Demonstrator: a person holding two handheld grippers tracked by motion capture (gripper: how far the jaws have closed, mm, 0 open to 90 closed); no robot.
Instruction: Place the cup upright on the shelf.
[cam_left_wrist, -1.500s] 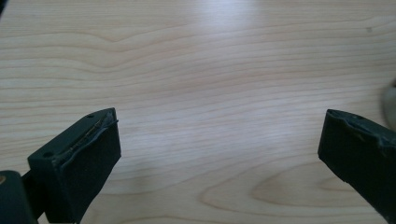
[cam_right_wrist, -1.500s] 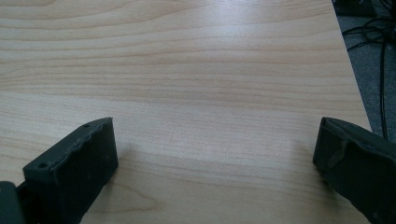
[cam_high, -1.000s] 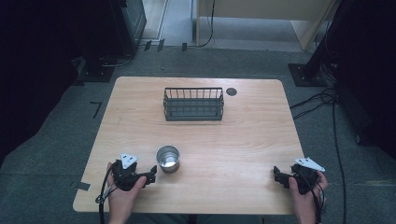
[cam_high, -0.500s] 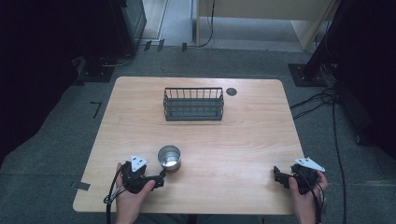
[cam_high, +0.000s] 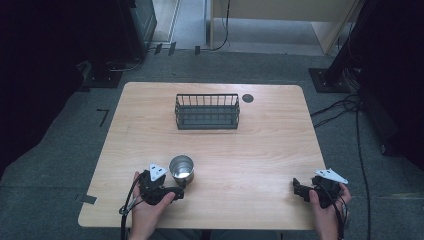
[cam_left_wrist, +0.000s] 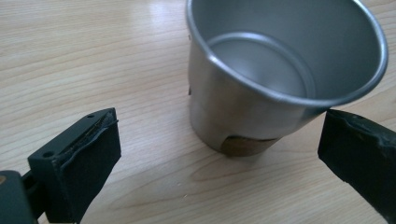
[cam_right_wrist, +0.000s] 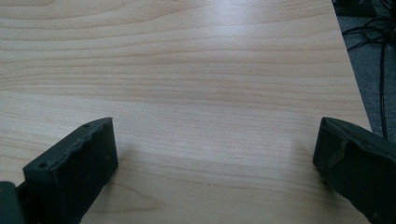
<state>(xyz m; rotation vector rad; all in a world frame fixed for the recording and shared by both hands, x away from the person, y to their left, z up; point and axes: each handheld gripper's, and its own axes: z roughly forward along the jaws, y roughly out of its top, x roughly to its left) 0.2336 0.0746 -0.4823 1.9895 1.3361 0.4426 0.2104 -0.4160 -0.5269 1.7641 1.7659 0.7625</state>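
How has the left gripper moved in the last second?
Yes. The left gripper has shifted right along the table's near edge, closing on the steel cup, which stayed put.

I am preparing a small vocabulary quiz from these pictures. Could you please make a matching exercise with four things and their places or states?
Things:
1. metal cup
2. wire basket
3. left gripper
4. right gripper

Places or states:
A. far middle of the table
B. near right corner, nothing between its jaws
C. upright and empty, near the front left
D. jaws open on either side of the cup

Pairs: 1-C, 2-A, 3-D, 4-B
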